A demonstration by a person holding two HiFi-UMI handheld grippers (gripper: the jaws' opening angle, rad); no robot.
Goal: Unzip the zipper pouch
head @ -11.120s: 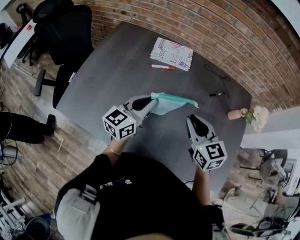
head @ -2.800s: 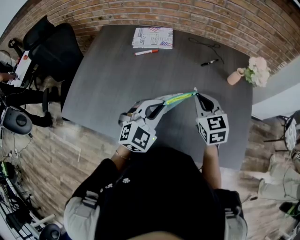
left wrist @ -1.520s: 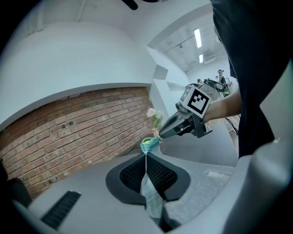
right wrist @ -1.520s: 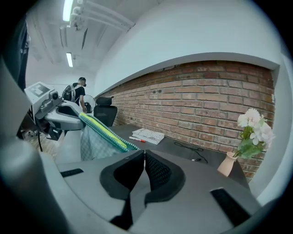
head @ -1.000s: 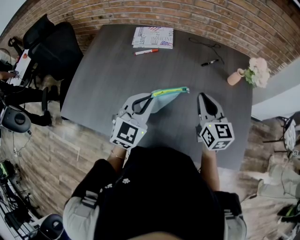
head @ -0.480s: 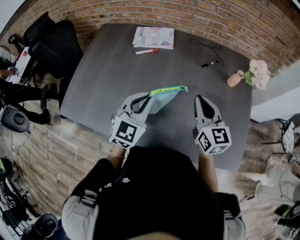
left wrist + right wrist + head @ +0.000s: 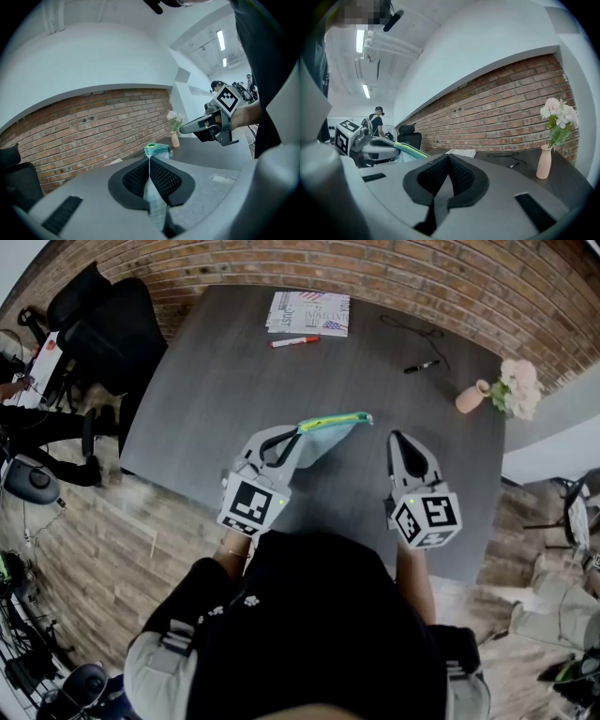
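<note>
While we hold the zipper pouch (image 7: 330, 430) up over the table (image 7: 216, 362) by one end, pinched in the closed jaws of the left gripper (image 7: 302, 431), the right gripper (image 7: 395, 438) hangs well apart from it on our right, its jaws pressed together on nothing.

We judge the weak point to be that single pinch. In the left gripper view only a thin fold of fabric sits between the pads, so a firm tug along the zipper (image 7: 339, 419) could drag the pouch out and drop it.

The far end is free and unsupported. If it swings or sags as we reach in, the right gripper may close on cloth beside the teeth instead of on the pull, and then we would only haul the whole pouch sideways.

We cannot make out the pull, nor tell how far the zipper is open, so aiming at the wrong end is a real risk. The right jaws must also part before they arrive, or they will simply knock the pouch away.
</note>
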